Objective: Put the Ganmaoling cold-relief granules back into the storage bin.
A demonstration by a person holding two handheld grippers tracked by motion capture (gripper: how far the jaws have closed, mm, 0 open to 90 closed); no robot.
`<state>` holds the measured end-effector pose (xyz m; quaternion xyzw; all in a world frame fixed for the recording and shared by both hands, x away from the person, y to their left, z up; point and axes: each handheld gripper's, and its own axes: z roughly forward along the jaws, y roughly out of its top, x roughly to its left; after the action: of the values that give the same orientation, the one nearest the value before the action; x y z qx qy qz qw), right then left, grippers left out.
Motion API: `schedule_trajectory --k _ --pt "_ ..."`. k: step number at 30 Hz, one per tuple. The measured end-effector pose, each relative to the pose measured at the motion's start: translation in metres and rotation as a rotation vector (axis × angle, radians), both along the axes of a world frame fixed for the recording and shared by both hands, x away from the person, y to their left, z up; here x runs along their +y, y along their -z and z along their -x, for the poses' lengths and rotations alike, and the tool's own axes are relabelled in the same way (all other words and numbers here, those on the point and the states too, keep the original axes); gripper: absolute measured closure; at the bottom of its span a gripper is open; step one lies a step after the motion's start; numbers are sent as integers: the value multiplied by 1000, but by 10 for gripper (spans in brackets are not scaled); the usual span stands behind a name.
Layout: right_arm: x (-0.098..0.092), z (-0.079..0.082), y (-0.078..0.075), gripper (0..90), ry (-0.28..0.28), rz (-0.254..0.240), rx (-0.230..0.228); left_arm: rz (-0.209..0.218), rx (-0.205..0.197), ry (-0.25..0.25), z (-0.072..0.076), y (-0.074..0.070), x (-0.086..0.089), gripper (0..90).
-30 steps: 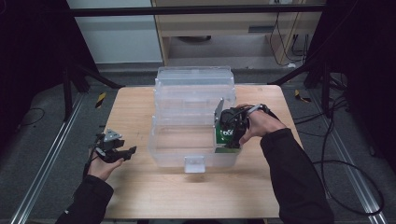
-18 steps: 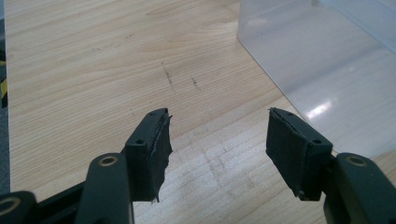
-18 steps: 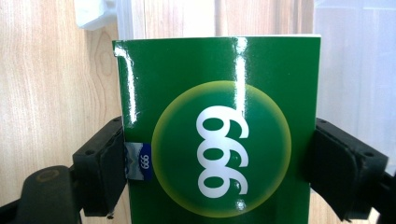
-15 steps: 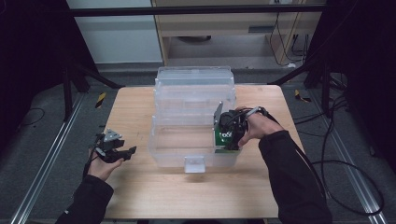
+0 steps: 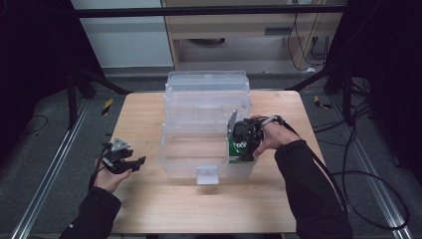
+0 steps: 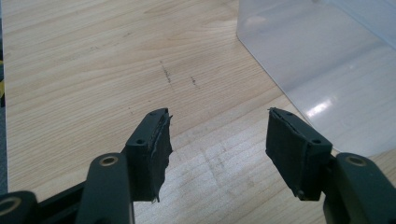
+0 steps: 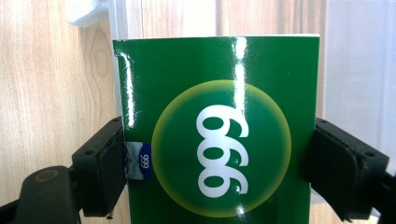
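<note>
Left gripper (image 5: 130, 162): I find it held low at the left edge of the table (image 5: 149, 199), well apart from the clear plastic bin (image 5: 204, 144). In the left gripper view (image 6: 217, 140) its jaws stand wide apart, released, with nothing between them but bare wood; a corner of the bin lies ahead to the right, untouched.

Right gripper (image 5: 241, 149): I see it at the bin's right front corner, pointing down. In the right gripper view (image 7: 219, 158) its jaws are clamped on both side edges of a green box (image 7: 219, 126) printed with white "999" in a yellow-rimmed circle.

Differences between views: the high view shows the green box (image 5: 240, 148) at the bin wall, mostly covered by the gripper; whether it sits inside or against the wall I cannot tell. The right gripper view alone gives the printing and the grip on both edges.
</note>
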<state>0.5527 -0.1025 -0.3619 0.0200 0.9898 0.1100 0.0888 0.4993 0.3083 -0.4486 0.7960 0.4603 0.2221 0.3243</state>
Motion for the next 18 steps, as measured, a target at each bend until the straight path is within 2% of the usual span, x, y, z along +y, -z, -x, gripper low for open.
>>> schedule_trajectory --k 6,10,18 --pt "3 -2 7 158 -5 18 5 -3 0 0 0 0 1 395" --pt "1 -3 8 156 -4 -2 9 0 1 -2 0 0 1 395" --pt "0 -4 12 153 -1 -13 16 -4 2 0 0 1 1 396"
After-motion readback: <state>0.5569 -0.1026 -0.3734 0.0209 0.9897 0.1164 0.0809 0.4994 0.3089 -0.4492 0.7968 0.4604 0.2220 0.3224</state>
